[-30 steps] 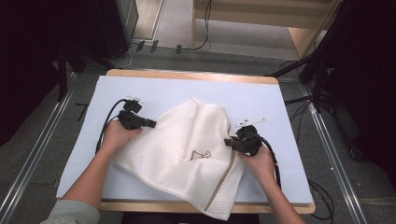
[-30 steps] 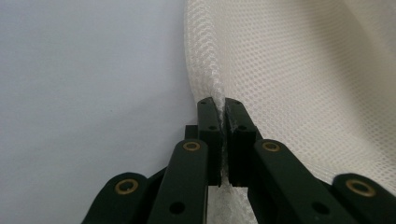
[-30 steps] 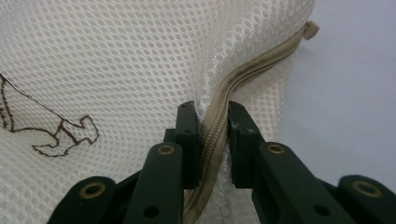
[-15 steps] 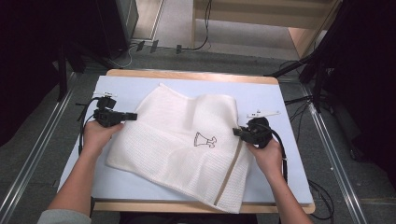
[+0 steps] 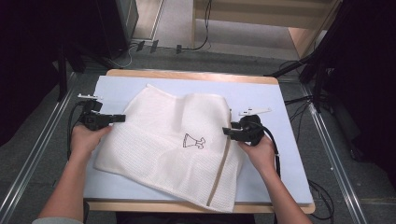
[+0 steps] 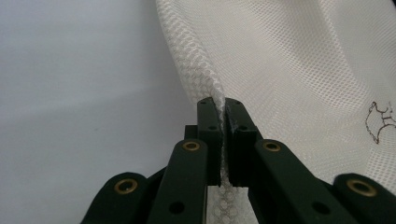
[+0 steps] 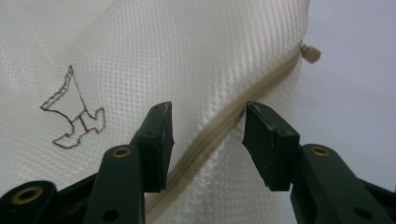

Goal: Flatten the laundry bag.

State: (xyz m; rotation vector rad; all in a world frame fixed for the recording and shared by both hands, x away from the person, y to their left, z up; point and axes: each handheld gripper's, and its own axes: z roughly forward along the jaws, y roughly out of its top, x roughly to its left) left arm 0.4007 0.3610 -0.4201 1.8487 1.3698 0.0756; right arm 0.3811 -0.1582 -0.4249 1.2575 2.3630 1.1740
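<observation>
Nearest to us, our left gripper (image 6: 223, 135) is clamped on a fold at the edge of the white mesh laundry bag (image 5: 177, 140); the netting is pinched flat between its pads and runs up and away from the tips, with bare blue table (image 6: 70, 93) to its left in the left gripper view. Our right gripper (image 7: 208, 140) has just been opening: its jaws stand apart, astride the beige zipper (image 7: 243, 112), pressing on nothing. The zipper runs between them from low left up to the pull (image 7: 310, 53) beyond the right jaw, and the small drawn emblem (image 7: 72, 112) lies on the mesh to the left of the left jaw.

From the high view, the bag lies mostly flat between the two grippers, left gripper (image 5: 119, 118) at its left edge and right gripper (image 5: 226, 131) at the zipper side. One corner hangs over the table's near edge, and a soft ridge rises in the middle towards the far side.

We judge the spreading largely done. What seems left is to let go on the left and smooth the ridge.
</observation>
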